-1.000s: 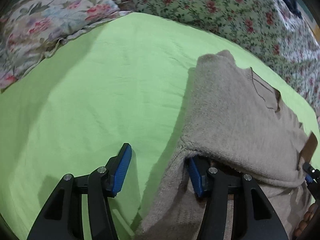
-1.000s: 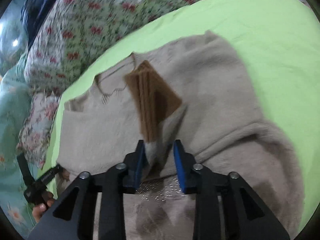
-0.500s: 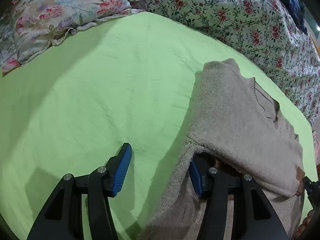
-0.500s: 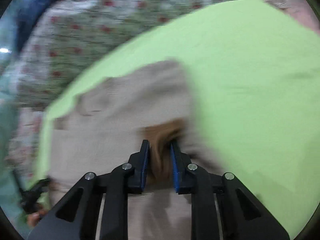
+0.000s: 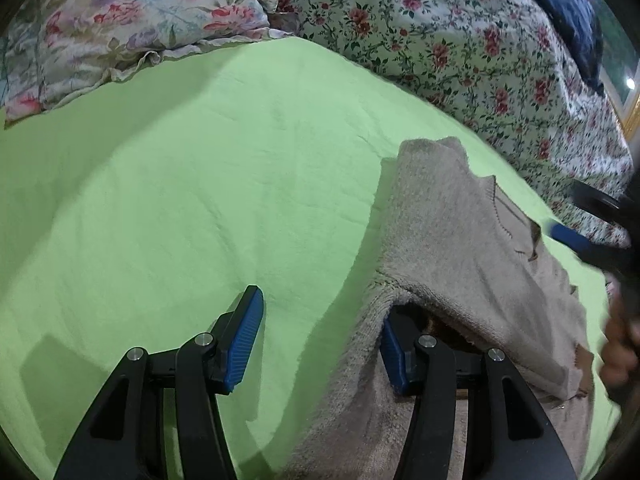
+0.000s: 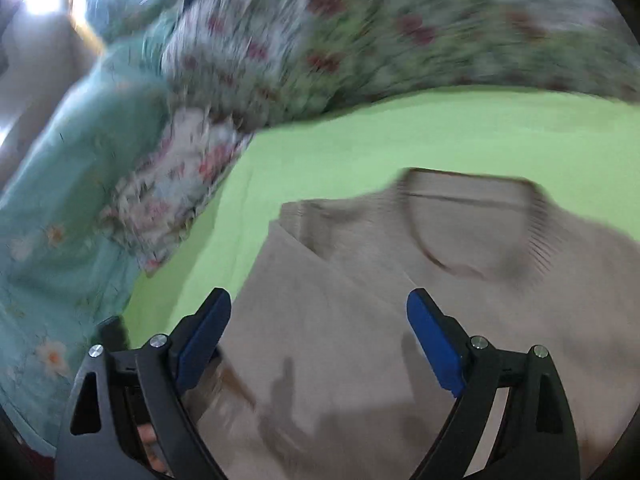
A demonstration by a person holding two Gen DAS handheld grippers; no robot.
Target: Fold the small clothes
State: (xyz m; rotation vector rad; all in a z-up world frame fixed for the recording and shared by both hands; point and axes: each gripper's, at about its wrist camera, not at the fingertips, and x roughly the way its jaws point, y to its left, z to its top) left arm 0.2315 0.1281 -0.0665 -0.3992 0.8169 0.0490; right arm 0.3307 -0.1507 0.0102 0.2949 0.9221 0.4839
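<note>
Opening empty over the sweater (image 6: 360,340), the right hand-held gripper (image 6: 320,340) should regrip squarely, while the left hand-held gripper (image 5: 320,336), half-spread, pins the fold.

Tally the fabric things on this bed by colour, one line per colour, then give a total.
Beige: 1, the sweater
Plain green: 1, the sheet
Floral print: 2, the pillow and the quilt
Pale teal with daisies: 1, the cloth
Dark blue: 1, the bundle
Total: 6
</note>
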